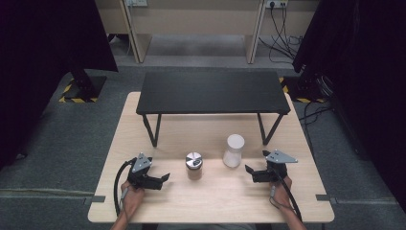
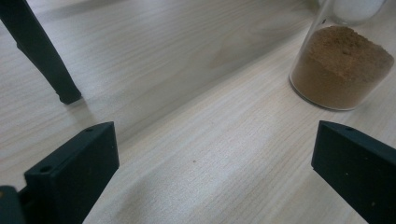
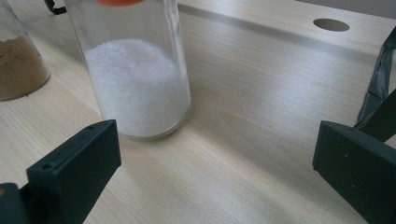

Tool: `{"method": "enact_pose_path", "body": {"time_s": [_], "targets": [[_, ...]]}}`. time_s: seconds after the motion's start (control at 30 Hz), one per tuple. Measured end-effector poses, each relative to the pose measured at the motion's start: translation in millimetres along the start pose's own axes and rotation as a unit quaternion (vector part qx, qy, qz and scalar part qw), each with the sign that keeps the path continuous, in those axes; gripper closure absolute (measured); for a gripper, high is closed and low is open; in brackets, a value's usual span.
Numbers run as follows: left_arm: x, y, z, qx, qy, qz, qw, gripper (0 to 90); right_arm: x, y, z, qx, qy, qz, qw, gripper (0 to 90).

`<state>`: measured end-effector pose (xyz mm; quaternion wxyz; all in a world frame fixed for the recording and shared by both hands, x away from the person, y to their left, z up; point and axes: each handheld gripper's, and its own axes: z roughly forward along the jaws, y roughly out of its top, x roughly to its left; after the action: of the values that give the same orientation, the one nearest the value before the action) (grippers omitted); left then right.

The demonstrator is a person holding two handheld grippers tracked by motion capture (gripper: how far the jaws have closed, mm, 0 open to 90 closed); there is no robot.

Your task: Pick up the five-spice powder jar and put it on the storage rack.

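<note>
Two jars stand on the pale wooden table (image 1: 215,196). A glass jar of brown powder (image 1: 194,166) with a silver lid sits near the middle; its base (image 2: 340,70) shows at the upper right in the left gripper view. To its right stands a jar of white powder (image 1: 233,150), seen close up (image 3: 137,79) in the right gripper view. My left gripper (image 1: 165,179) rests open left of the brown jar, jaws wide with bare table between them (image 2: 210,172). My right gripper (image 1: 249,171) is open just right of the white jar, nothing between its jaws (image 3: 215,177).
A low black shelf (image 1: 213,92) on thin legs spans the far half of the table; one leg foot (image 2: 65,93) stands ahead of the left gripper. A round hole (image 3: 330,24) is cut in the table near its edge. Cables trail from both grippers.
</note>
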<state>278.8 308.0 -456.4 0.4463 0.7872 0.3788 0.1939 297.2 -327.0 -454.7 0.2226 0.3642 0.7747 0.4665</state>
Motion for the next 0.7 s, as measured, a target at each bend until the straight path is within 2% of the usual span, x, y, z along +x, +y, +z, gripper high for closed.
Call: {"method": "enact_pose_path", "body": {"time_s": [0.17,0.3,0.37,0.6,0.67,0.7], "targets": [[-0.2,-1.0,-0.5,-0.003,0.0,0.0,1.0,0.0,0.1,0.0,0.0,0.0,0.0,0.0,1.0,1.1],[-1.6,-2.6,-1.4,-0.008,-0.003,0.012,0.9999,0.0,0.2,0.0,0.0,0.0,0.0,0.0,1.0,1.1],[-1.5,-3.0,-1.6,-0.009,-0.004,0.011,0.9999,0.1,0.1,0.0,0.0,0.0,0.0,0.0,1.0,1.1],[3.8,-6.4,-3.2,-0.023,-0.033,0.007,0.9992,0.0,0.2,-0.1,0.0,0.0,0.0,-0.001,1.0,1.1],[2.3,-5.3,-4.2,-0.027,-0.036,0.01,0.9989,0.4,0.2,-0.1,0.0,-0.001,0.001,-0.001,1.0,1.1],[2.3,-5.7,-4.7,-0.034,-0.045,0.013,0.9983,0.2,0.1,-0.1,0.0,-0.001,0.001,0.0,1.0,1.1]]}}
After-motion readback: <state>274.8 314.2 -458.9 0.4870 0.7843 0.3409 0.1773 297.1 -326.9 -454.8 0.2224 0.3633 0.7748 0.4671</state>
